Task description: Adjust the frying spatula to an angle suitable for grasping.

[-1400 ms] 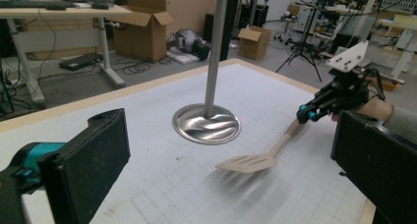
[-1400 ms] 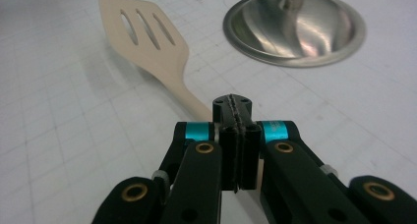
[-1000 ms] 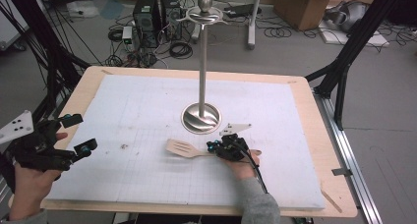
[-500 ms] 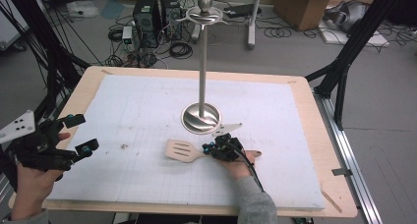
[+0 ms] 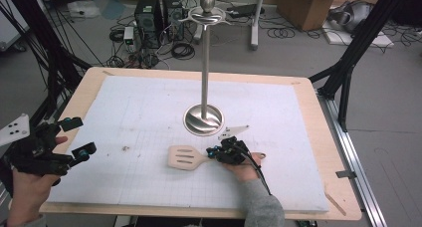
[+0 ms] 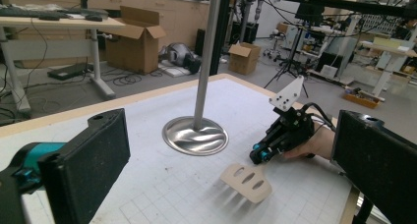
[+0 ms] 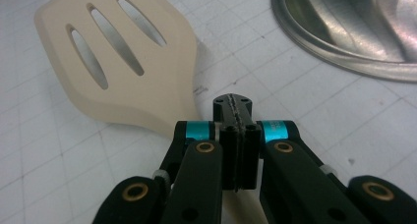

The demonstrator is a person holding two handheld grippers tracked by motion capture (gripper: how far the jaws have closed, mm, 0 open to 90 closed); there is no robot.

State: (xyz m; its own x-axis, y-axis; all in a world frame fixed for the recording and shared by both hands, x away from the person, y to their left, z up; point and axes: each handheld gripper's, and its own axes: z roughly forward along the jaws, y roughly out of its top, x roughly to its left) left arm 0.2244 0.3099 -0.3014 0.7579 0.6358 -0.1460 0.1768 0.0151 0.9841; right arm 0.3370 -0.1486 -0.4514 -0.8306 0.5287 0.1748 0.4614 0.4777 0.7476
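Cream slotted spatula (image 5: 185,157) on white grid mat (image 5: 149,112); right gripper (image 5: 219,153) clamped over its handle. Left gripper (image 5: 77,136) agape, holding nothing, well apart.

Lab, cardboard boxes (image 5: 303,3), floor cables (image 5: 181,50), desks (image 6: 54,22)

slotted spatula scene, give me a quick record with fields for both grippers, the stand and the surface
spatula: pale slotted spatula, head flat on the mat, handle under the right gripper
right gripper: right gripper, jaws shut over the spatula handle
left gripper: left gripper, jaws open, holding nothing, at the mat's left edge
stand: metal stand, upright behind the spatula
surface: white gridded mat on a wooden table
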